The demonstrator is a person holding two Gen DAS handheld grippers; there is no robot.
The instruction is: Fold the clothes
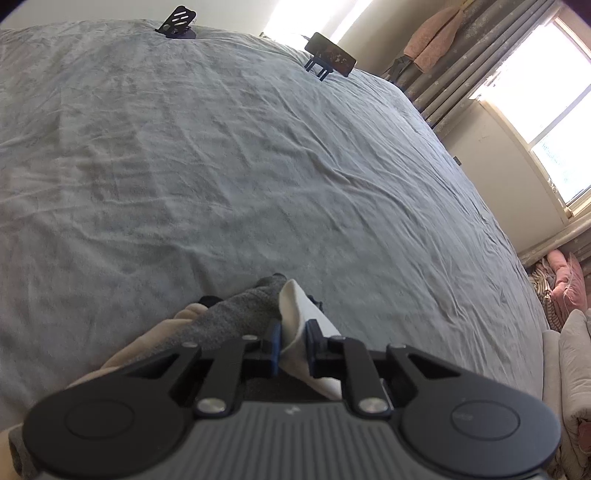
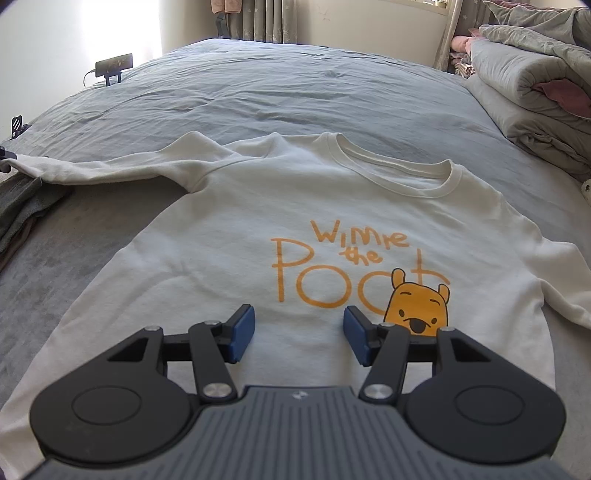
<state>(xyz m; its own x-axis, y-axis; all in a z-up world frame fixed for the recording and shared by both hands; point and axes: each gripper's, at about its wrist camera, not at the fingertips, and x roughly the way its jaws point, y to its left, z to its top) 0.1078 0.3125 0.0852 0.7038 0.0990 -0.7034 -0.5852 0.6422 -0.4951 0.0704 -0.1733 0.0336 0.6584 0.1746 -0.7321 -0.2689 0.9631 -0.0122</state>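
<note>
White sweatshirt [image 2: 229, 236], chest print: orange hand-drawn lettering in three lines, "Winnie" (loosely drawn), "the", "Pooh"; the last letter partly covered by a yellow bear head [image 2: 417, 308] printed at the lettering's lower right. No other legible text, brand or number in either view.

Home bedroom: bed [image 2: 332, 85], curtains [image 2: 266, 18].

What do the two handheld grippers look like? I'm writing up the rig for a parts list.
Both look alike. The left gripper and right gripper each have a grey ribbed body with a small pale logo, two round black discs at the sides, black linkage arms with silver rivets, and blue pads on the fingertips. No cables, hands or sleeves show in either view.
</note>
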